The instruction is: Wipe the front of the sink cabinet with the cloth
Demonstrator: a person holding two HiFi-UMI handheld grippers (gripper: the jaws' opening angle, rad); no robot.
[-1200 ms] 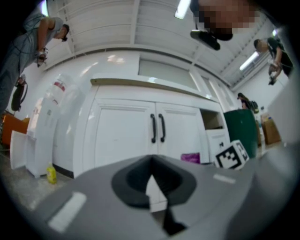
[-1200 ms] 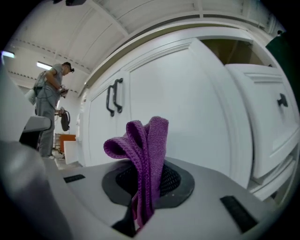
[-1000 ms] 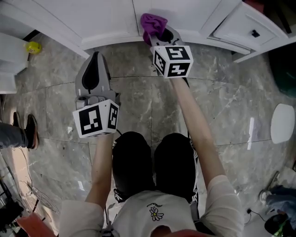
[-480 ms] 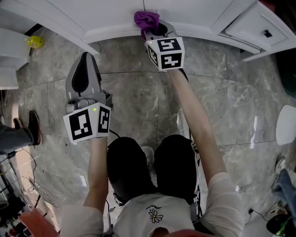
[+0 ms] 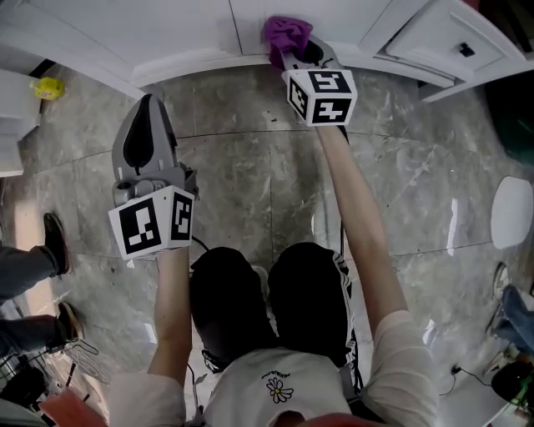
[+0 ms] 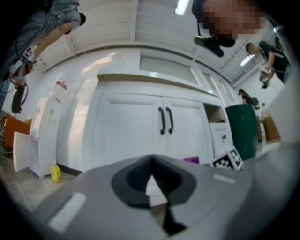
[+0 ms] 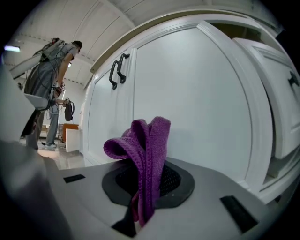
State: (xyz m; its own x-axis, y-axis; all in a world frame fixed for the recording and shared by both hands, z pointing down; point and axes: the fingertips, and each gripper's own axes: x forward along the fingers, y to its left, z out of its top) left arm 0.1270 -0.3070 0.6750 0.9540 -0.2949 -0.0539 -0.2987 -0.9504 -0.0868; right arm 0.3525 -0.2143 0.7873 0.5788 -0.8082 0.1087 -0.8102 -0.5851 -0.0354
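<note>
The purple cloth (image 5: 287,33) is bunched between the jaws of my right gripper (image 5: 292,50), which is shut on it. The cloth presses against the bottom of the white sink cabinet (image 5: 192,25), just right of the seam between its two doors. In the right gripper view the cloth (image 7: 146,154) stands up from the gripper (image 7: 142,192), close to the right door (image 7: 187,103). My left gripper (image 5: 148,102) hangs over the marble floor, left of the right one and back from the cabinet. It is shut and holds nothing (image 6: 152,164). Its view faces the cabinet doors (image 6: 136,126).
A yellow bottle (image 5: 46,86) stands on the floor at the cabinet's left end. A drawer (image 5: 450,50) juts out at the right, with a green bin (image 6: 241,131) beyond it. Someone's shoe (image 5: 54,242) is at the left edge. A white oval object (image 5: 511,213) lies at the right.
My right gripper slid the cloth left along the cabinet base, then back to the right. The left gripper stayed shut and drifted slightly left.
</note>
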